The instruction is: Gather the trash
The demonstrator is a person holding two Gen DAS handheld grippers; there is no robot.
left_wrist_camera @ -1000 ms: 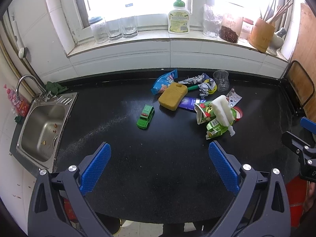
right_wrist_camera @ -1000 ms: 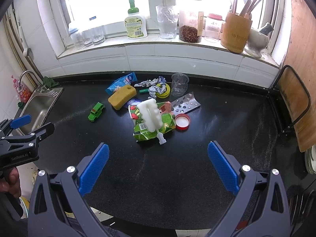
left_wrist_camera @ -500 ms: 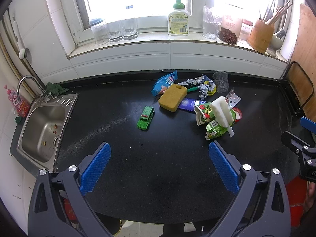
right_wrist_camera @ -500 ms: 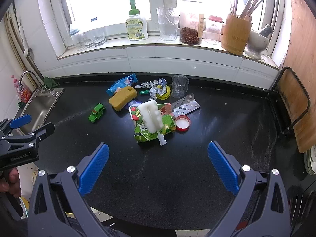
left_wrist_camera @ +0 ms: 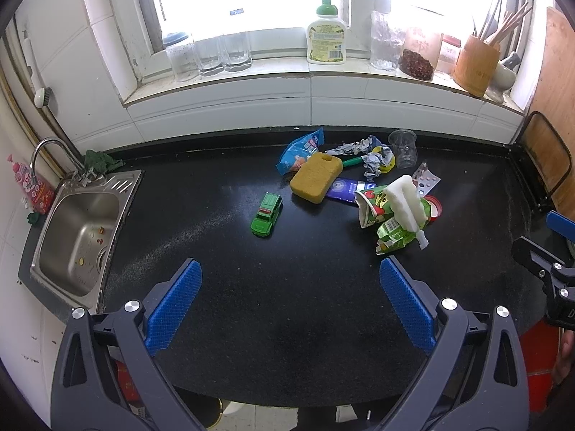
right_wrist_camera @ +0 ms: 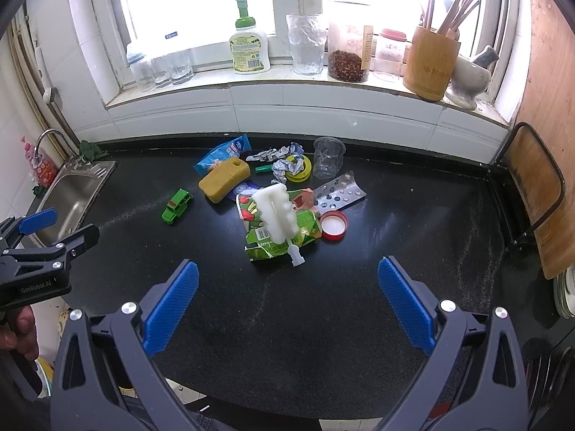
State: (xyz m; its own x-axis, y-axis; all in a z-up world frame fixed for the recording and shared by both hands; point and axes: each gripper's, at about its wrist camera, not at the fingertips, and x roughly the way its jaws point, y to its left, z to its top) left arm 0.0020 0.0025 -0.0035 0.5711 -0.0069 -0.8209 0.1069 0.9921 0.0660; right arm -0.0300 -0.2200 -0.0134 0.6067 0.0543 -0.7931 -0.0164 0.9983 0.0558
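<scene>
On black speckled countertop [right_wrist_camera: 413, 222] below sunny windowsill, lying clustered: green carton [right_wrist_camera: 284, 233], blister pack [right_wrist_camera: 339, 192], red lid [right_wrist_camera: 334, 225]. Hovering wide apart, empty: left gripper [left_wrist_camera: 291, 305], right gripper [right_wrist_camera: 287, 301]. Reading "GenRobot.AI".

the left gripper [left_wrist_camera: 291, 301] is held level with its blue-padded fingers [left_wrist_camera: 174, 307] spread wide apart, nothing between them. the right gripper [right_wrist_camera: 287, 300] is posed likewise, jaws parted and empty. a hand [right_wrist_camera: 16, 330] is seen gripping the left handle.

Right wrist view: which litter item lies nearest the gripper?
The green juice carton, flattened under the white brush; the other wrappers lie farther back.
</scene>
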